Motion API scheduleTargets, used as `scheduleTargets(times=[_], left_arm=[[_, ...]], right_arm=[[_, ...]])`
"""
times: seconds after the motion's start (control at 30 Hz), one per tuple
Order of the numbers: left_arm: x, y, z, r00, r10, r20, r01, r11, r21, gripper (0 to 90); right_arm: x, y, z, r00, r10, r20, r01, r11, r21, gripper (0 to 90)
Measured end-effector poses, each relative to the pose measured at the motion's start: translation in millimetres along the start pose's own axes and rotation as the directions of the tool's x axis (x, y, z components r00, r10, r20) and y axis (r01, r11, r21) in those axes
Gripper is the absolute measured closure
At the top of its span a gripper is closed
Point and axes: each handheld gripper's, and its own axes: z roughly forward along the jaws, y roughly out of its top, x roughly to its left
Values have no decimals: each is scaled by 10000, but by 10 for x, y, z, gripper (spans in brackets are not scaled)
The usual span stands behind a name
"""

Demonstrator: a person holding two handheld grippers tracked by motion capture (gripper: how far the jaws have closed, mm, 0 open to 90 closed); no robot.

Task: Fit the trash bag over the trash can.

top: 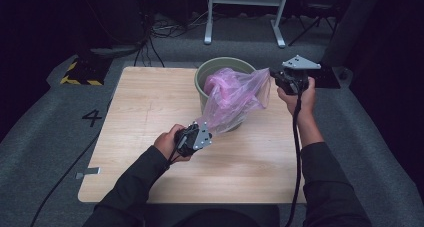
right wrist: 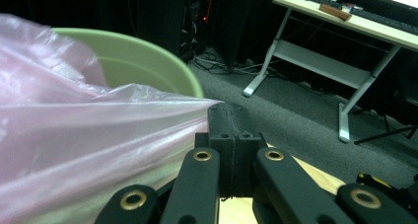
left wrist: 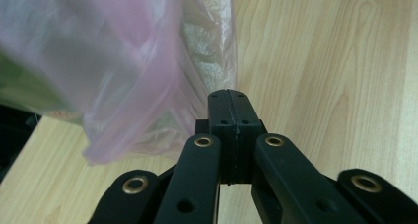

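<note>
Both tongs [left wrist: 227,98] [right wrist: 227,110] clenched on pink bag [top: 235,94]; high view adds green bin [top: 207,69].

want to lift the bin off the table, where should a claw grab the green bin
Grip the green bin by its far-left rim, coming from above. That stretch is bare, while the pink bag drapes over the near and right rim, pulled taut by the left claw and right claw.

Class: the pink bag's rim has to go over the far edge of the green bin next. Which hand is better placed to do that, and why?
Probably the right. The right gripper pinches the pink bag beside the green bin, level with its rim. The left gripper clamps the bag's near edge down by the table.
</note>
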Motion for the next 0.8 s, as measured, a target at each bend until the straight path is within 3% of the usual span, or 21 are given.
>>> scheduleTargets(times=[0.03, 0.17, 0.23, 0.27, 0.3, 0.33, 0.37, 0.43, 0.53, 0.57, 0.6, 0.63, 0.67, 0.73, 0.8], left_arm=[[12, -17, 8, 9999, -143, 35, 143, 9999, -28, 900], [6, -60, 46, 10000, -21, 7, 21, 9995, 311, 900], [-11, -81, 31, 10000, -14, 57, 13, 9999, 168, 900], [-17, -93, 5, 9999, -25, 129, 27, 9998, -173, 900], [-18, -99, -28, 9996, -136, 244, 148, 9986, -515, 823], [-18, -99, -28, 9996, -136, 244, 148, 9986, -515, 692], [-20, -94, -93, 9987, -487, 174, 500, 9951, -855, 571], [-36, -89, -187, 9964, -704, 482, 764, 9879, -1353, 486], [-70, -50, -301, 9953, -903, 336, 949, 9794, -1784, 296], [-77, -37, -346, 9953, -901, 361, 955, 9753, -1993, 284], [-87, -23, -408, 9935, -999, 540, 1101, 9638, -2427, 271], [-87, -23, -408, 9935, -999, 540, 1101, 9638, -2427, 255], [-95, -8, -477, 9925, -1053, 618, 1183, 9542, -2746, 250], [-105, -3, -510, 9927, -1091, 515, 1194, 9500, -2886, 237], [-105, 23, -572, 9933, -1145, 119, 1125, 9434, -3119, 237]], right_arm=[[-23, 0, 10, 9999, 105, -26, -106, 9999, -74, 900], [-82, 11, 83, 9993, 357, 100, -355, 9993, -123, 900], [-89, 19, 120, 9993, 314, 200, -313, 9995, -81, 900], [-88, 18, 129, 9993, 340, 166, -339, 9994, -71, 900], [-83, 17, 137, 9992, 396, 91, -395, 9992, -88, 900], [-83, 17, 137, 9992, 396, 91, -395, 9992, -88, 900], [-60, 20, 136, 9996, 278, 103, -277, 9996, -92, 900], [-47, 25, 127, 9996, 220, 149, -219, 9997, -65, 900], [-47, 34, 106, 9997, 175, 166, -174, 9998, -85, 900], [-47, 36, 101, 9997, 172, 177, -170, 9998, -104, 900], [-48, 37, 95, 9997, 192, 168, -190, 9997, -118, 900], [-48, 37, 88, 9997, 201, 167, -199, 9998, -101, 900], [-47, 37, 86, 9996, 184, 193, -183, 9998, -83, 900], [-49, 37, 82, 9996, 191, 208, -189, 9998, -109, 900], [-53, 42, 78, 9997, 153, 211, -151, 9999, -81, 900]])
